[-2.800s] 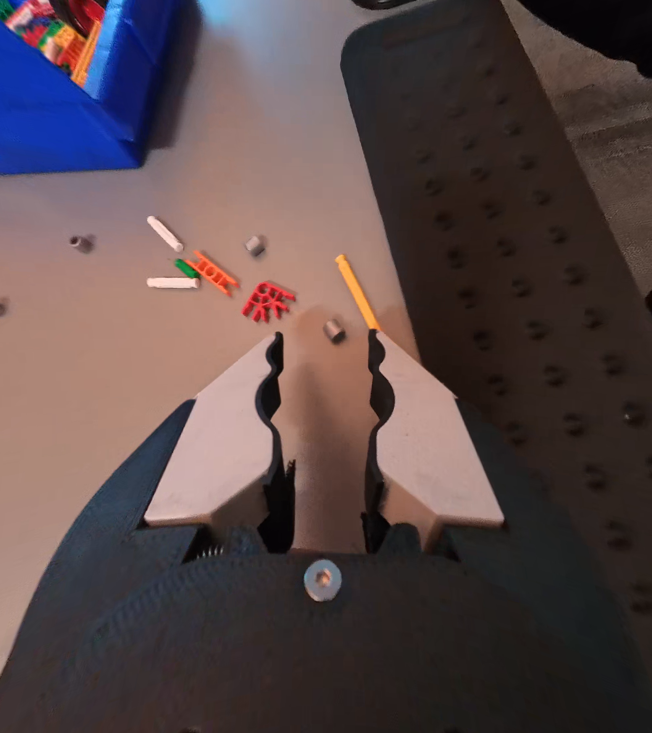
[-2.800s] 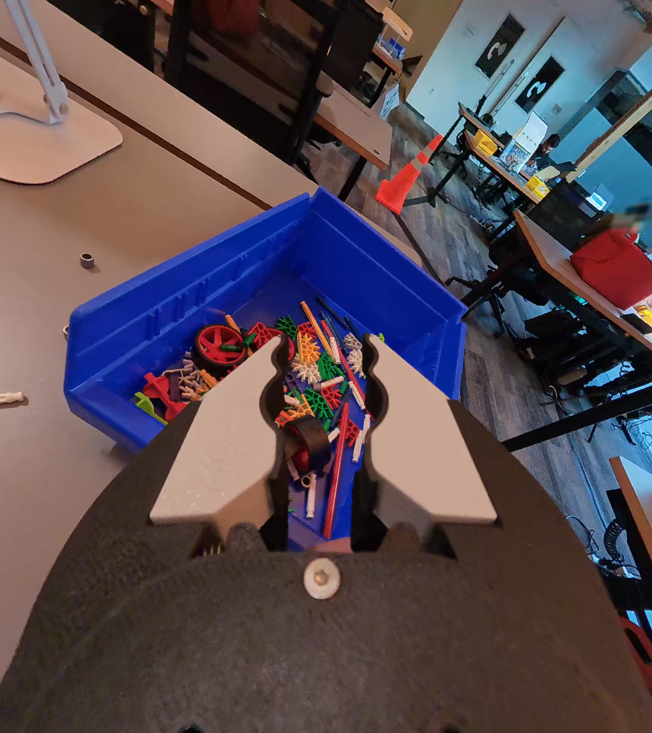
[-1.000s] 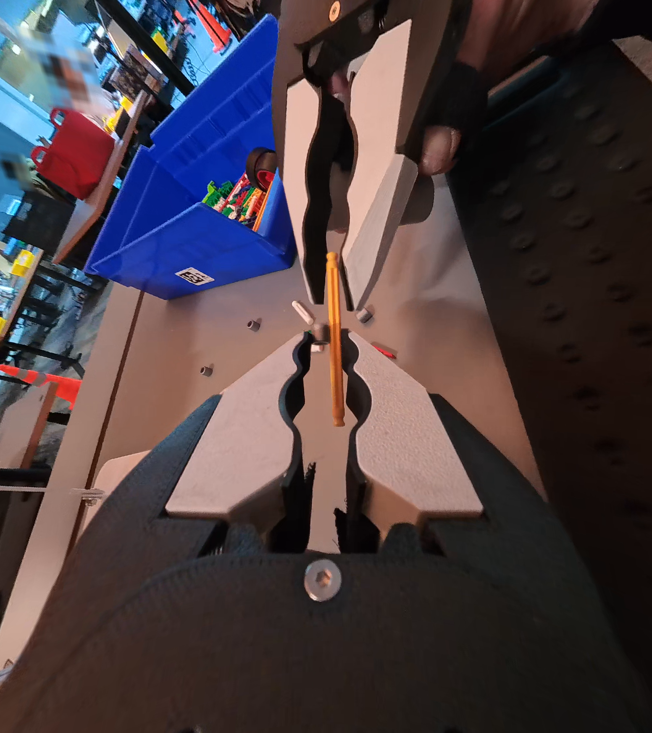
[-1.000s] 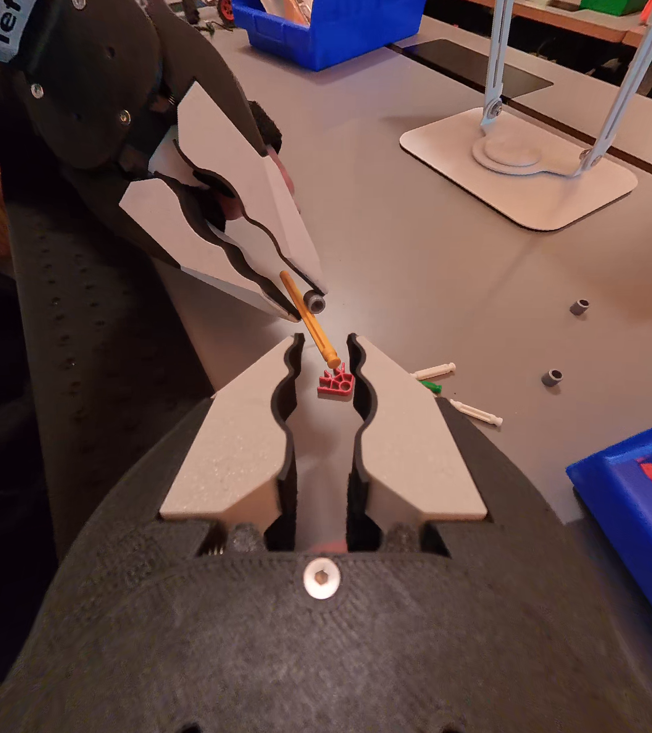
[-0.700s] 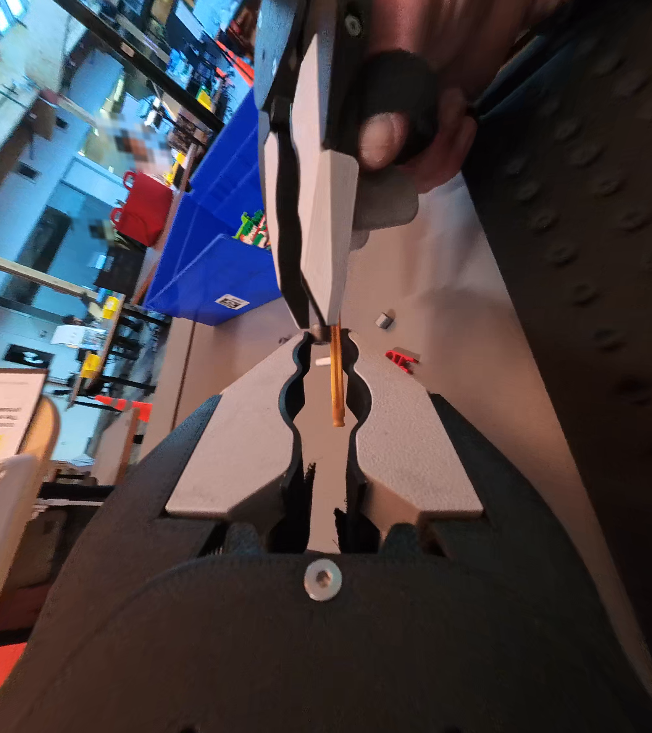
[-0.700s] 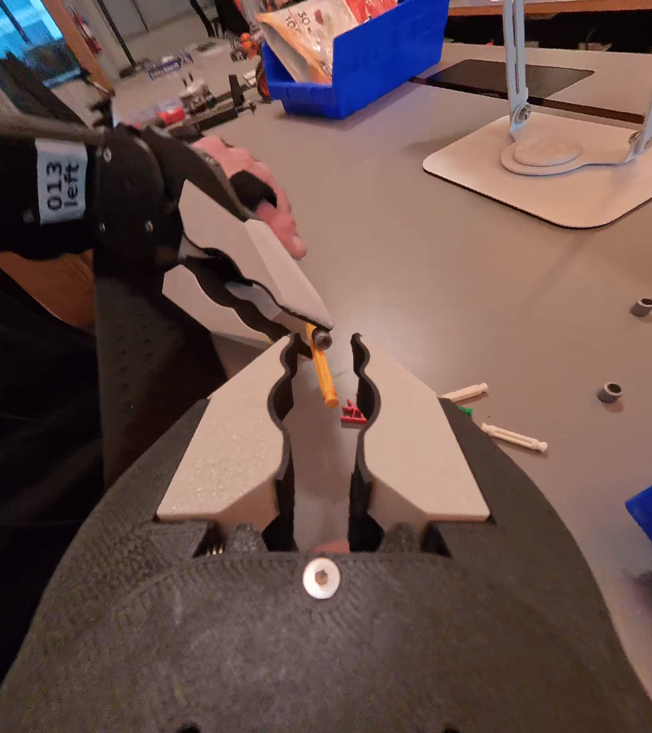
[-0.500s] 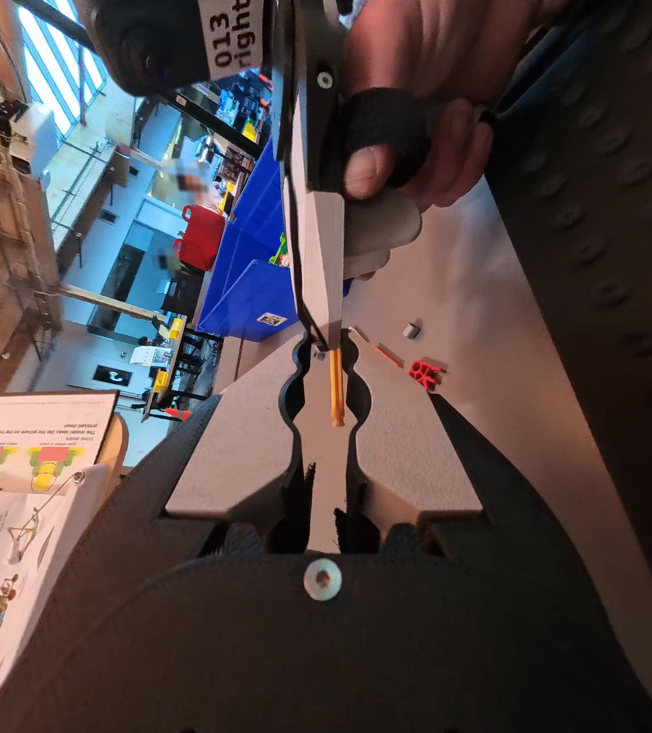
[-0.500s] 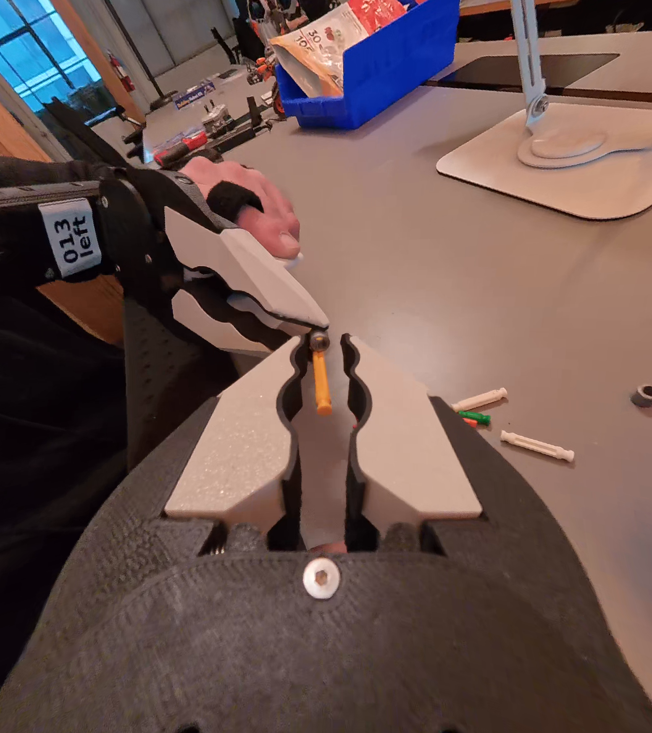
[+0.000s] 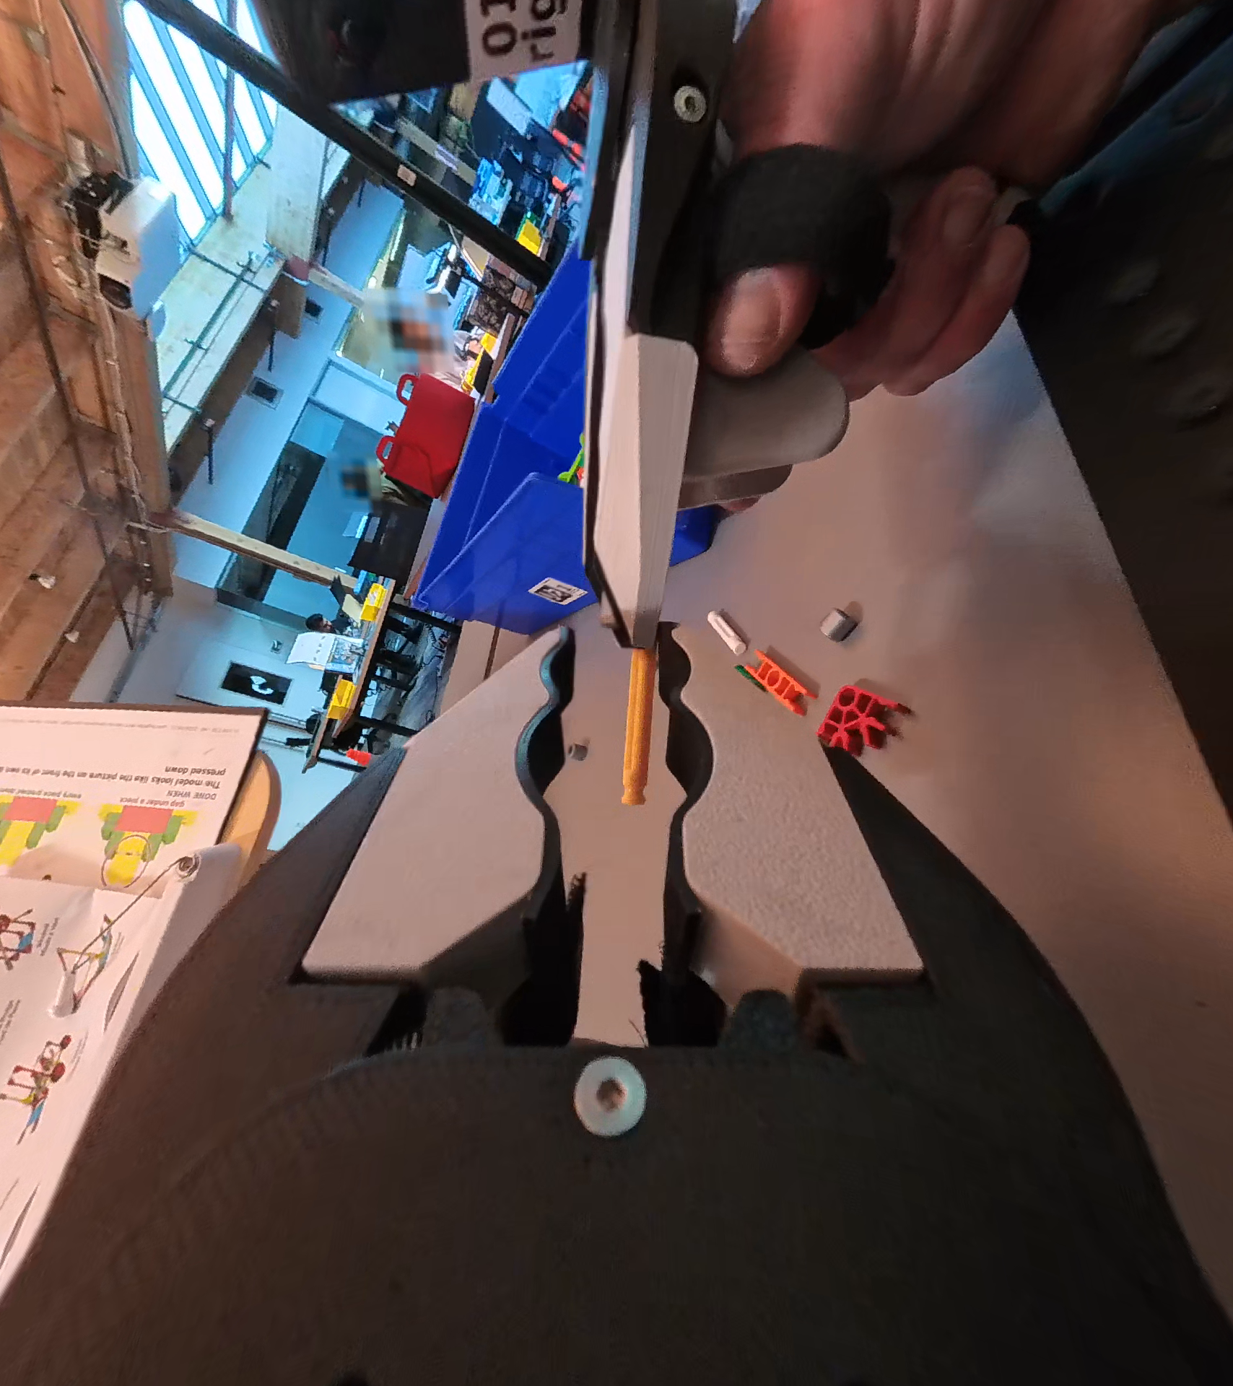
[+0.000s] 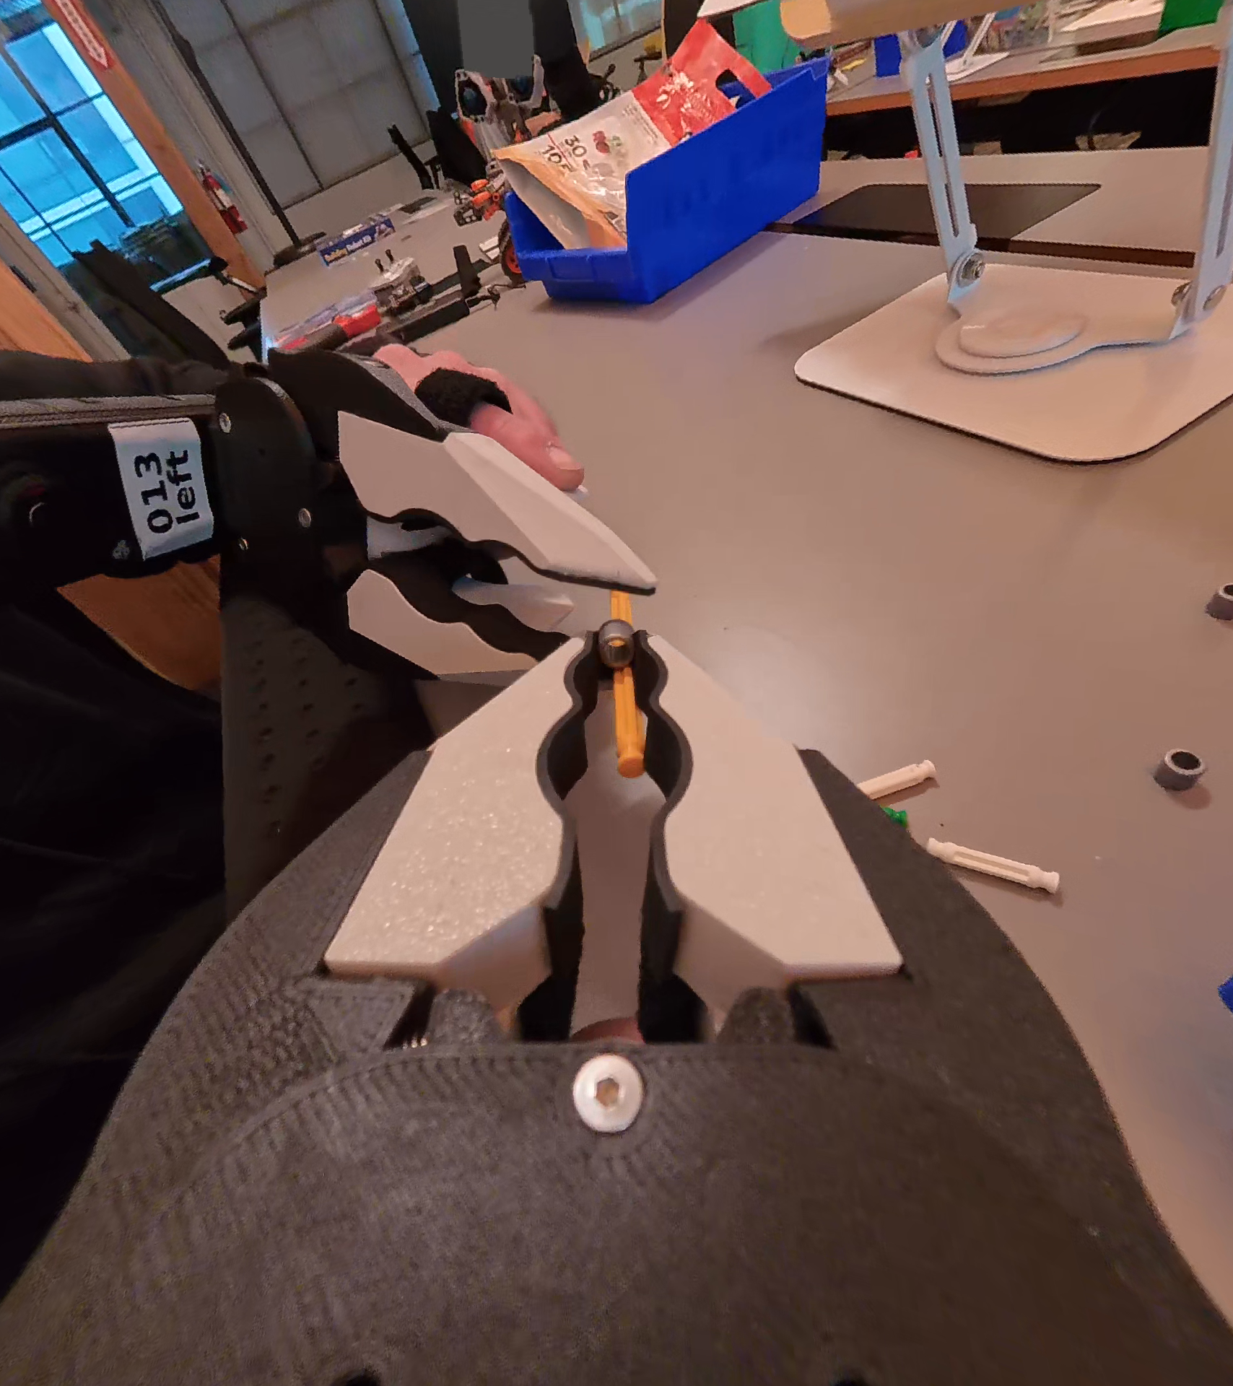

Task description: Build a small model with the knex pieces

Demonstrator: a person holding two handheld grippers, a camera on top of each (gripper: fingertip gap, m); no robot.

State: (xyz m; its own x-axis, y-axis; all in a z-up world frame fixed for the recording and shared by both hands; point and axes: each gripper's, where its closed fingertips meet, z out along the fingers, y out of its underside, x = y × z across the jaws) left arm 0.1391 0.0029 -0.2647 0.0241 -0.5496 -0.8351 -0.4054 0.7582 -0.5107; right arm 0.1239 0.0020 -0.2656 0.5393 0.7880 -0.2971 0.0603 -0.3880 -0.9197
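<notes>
My left gripper (image 9: 613,636) is shut on a yellow rod (image 9: 636,727) that runs along its fingers, one end inside the gap. My right gripper (image 10: 615,643) faces it and is shut on a small grey spacer (image 10: 613,651) threaded on that rod (image 10: 628,720). The rod's other end lies between the right fingers. In the left wrist view the right gripper (image 9: 625,622) comes down edge-on and hides the spacer. In the right wrist view the left gripper (image 10: 606,600) comes in from the left, held by a hand (image 10: 516,427). Both are held above the grey table (image 10: 861,562).
On the table lie a red connector (image 9: 857,720), an orange connector (image 9: 778,679), white rods (image 10: 992,866), and grey spacers (image 10: 1180,769). A blue bin (image 9: 516,555) stands behind. A white stand base (image 10: 1048,375), a black perforated mat (image 10: 283,735) and an instruction sheet (image 9: 36,900) are nearby. My two grippers' fingertips are within a few centimetres of each other.
The left gripper took the yellow rod off the table and lifted it. The right gripper left the blue bin, came tip to tip with it and closed on the grey spacer.
</notes>
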